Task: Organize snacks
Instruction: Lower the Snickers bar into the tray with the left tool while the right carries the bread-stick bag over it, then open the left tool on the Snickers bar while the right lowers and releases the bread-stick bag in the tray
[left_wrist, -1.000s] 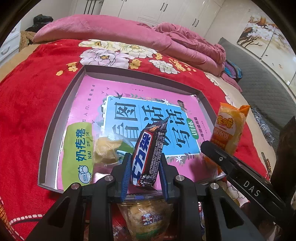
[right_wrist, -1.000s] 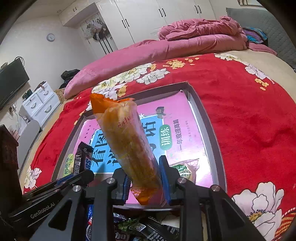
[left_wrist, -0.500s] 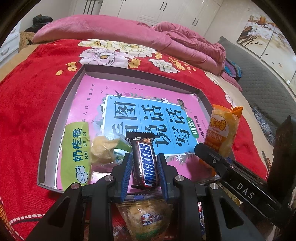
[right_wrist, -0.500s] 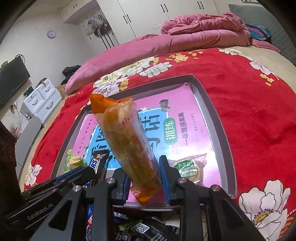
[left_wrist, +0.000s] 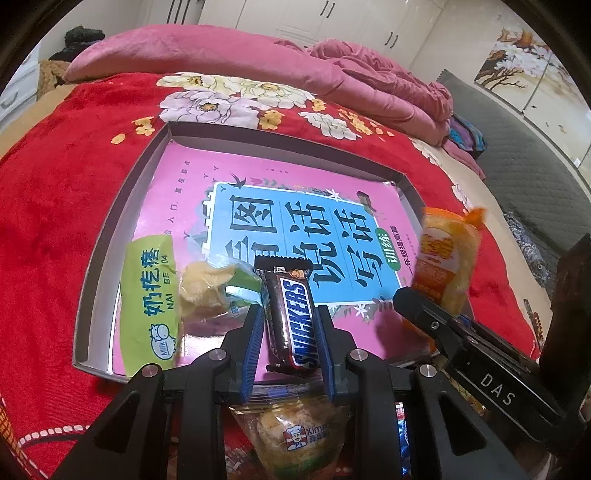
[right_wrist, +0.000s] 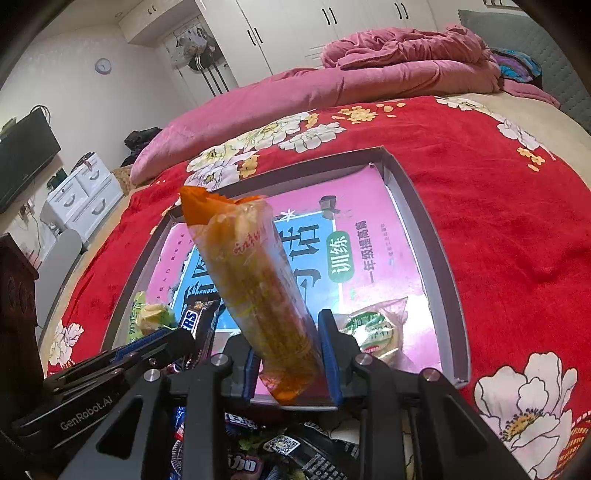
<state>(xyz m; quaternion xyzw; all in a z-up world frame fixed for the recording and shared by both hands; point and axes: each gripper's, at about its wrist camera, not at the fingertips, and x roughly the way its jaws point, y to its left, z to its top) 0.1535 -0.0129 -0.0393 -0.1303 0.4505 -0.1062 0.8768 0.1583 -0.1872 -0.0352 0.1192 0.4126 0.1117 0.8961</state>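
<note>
Shallow grey tray (left_wrist: 110, 236), lined with a pink and blue booklet (left_wrist: 295, 229), resting on a red flowered blanket (left_wrist: 48, 192). Left gripper (left_wrist: 290, 330): blue pads pressed against both long sides of a Snickers bar (left_wrist: 291, 314), held label up at the tray's near edge. Just left of the bar, inside the tray: a pale yellow wrapped snack (left_wrist: 207, 284) and, beside that, a green milk-candy packet (left_wrist: 151, 299) lying flat along the left wall. Right gripper (right_wrist: 291, 354): pinching the lower end of a long orange snack packet (right_wrist: 251, 280), which stands tilted up and leftward over the tray's near right part. A round green-labelled cake packet (right_wrist: 373, 328) lies in the tray just right of that gripper. Loose pile of further snacks (right_wrist: 258, 450) on the blanket beneath both grippers, outside the tray. Pink quilt (right_wrist: 369, 74) bunched at the far end of the bed.
</note>
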